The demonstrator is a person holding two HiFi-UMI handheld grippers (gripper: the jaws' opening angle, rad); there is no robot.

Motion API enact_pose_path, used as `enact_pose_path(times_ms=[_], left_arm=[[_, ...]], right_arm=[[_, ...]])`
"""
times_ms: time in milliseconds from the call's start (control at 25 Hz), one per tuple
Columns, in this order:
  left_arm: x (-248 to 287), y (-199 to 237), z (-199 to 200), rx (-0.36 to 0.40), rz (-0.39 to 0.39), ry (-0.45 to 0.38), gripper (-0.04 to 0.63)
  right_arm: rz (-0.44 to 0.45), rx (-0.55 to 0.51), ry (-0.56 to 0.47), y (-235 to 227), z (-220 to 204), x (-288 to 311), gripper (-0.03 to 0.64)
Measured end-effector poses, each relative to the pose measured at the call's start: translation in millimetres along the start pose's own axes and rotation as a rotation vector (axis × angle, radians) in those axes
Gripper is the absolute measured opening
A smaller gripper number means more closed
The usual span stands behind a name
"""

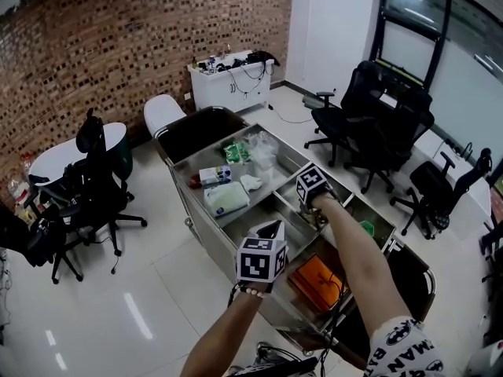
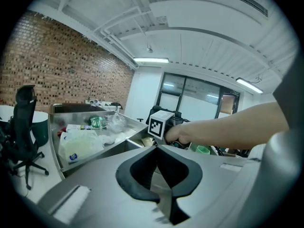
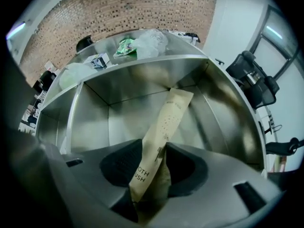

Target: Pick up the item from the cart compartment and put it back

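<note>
Toothbrush packet (image 3: 164,132): paper sleeve, slanted up inside the steel cart (image 1: 179,185) compartment (image 3: 118,94), top end against the back wall. Your left gripper (image 2: 156,148) hovers above the cart, jaws together, empty. Your right gripper (image 3: 161,152) is clamped on the packet's lower end.

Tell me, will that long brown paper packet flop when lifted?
Probably stays fairly stiff: the paper packet stands straight out of the right hand-held gripper. Likely light, being thin and flat. The paper may crease where pinched.
</note>
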State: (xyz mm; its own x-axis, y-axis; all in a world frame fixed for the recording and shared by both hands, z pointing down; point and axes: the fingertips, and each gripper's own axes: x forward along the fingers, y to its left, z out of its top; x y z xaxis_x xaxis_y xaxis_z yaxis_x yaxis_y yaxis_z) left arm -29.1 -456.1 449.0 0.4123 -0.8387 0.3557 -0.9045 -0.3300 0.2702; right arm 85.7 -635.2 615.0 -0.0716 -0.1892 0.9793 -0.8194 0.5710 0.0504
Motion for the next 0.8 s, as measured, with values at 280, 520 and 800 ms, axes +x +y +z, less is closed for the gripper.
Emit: enact_pose_path(times_ms=[280,520,800], left_arm=[[-1.2,0.3,-4.7,-0.013,0.001,0.003,0.002],[-0.3,-1.5,-3.4,-0.019,-0.002,-0.005,0.002],[-8.5,-4.1,7.2,-0.022,-0.013,-0.029,0.002]], right_arm=[[-0.028,0.09,-0.094,-15.6,6.5,-23.5,0.06],[0.0,0.152,-0.276,-23.6,20.6,-78.2,0.06],[0.005,0.166,-0.482,-21.1,24.8,-148.3,0.06]])
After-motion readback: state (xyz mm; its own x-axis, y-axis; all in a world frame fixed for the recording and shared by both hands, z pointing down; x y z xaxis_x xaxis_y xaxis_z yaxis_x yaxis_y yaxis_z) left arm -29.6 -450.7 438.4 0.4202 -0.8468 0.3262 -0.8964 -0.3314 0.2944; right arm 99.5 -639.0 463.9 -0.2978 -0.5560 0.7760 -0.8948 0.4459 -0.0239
